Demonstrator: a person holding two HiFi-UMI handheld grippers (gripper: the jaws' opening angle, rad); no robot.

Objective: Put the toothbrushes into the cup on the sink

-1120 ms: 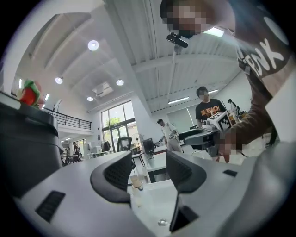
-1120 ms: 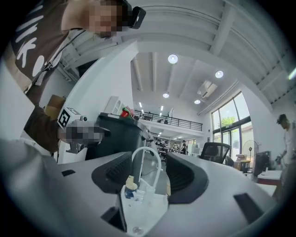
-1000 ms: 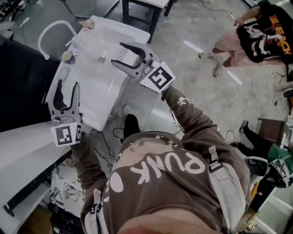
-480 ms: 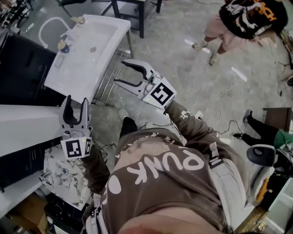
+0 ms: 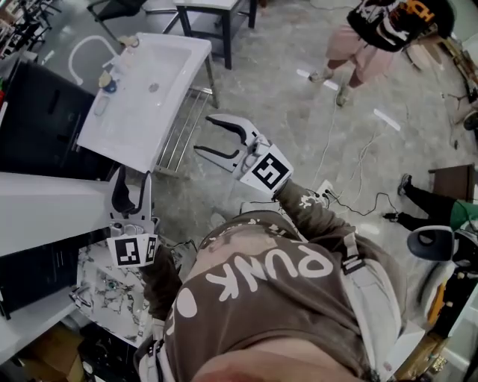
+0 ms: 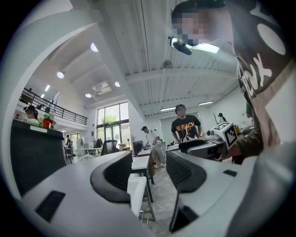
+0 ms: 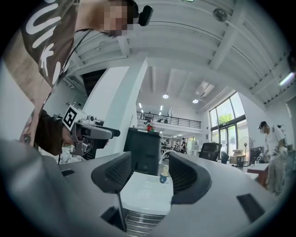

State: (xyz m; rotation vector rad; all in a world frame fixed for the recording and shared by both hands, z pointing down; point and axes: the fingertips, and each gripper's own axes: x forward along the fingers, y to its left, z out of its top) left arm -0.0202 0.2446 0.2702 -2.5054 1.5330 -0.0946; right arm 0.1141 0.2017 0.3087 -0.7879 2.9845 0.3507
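Note:
The white sink [image 5: 160, 97] stands at the upper left in the head view, with a small cup [image 5: 107, 80] near its curved faucet [image 5: 81, 46]. No toothbrush can be made out anywhere. My left gripper [image 5: 132, 179] is open and empty, below the sink's near corner and apart from it. My right gripper [image 5: 205, 134] is open and empty over the floor, right of the sink. In the right gripper view the sink [image 7: 143, 190] and the cup [image 7: 164, 177] show between the open jaws [image 7: 150, 178]. The left gripper view shows its open gripper [image 6: 148, 169] framing the sink's edge [image 6: 137, 190].
A black cabinet [image 5: 33, 123] and a white counter [image 5: 45, 213] lie left of the sink. A metal rack [image 5: 178, 138] sits beneath it. A black-legged table [image 5: 213, 19] stands behind. A person in a black shirt [image 5: 388, 26] stands at the upper right. Cables [image 5: 340, 198] trail over the floor.
Both grippers have drawn back from over the sink toward the body, and the sink now lies farther off at the upper left. Both stay open and empty.

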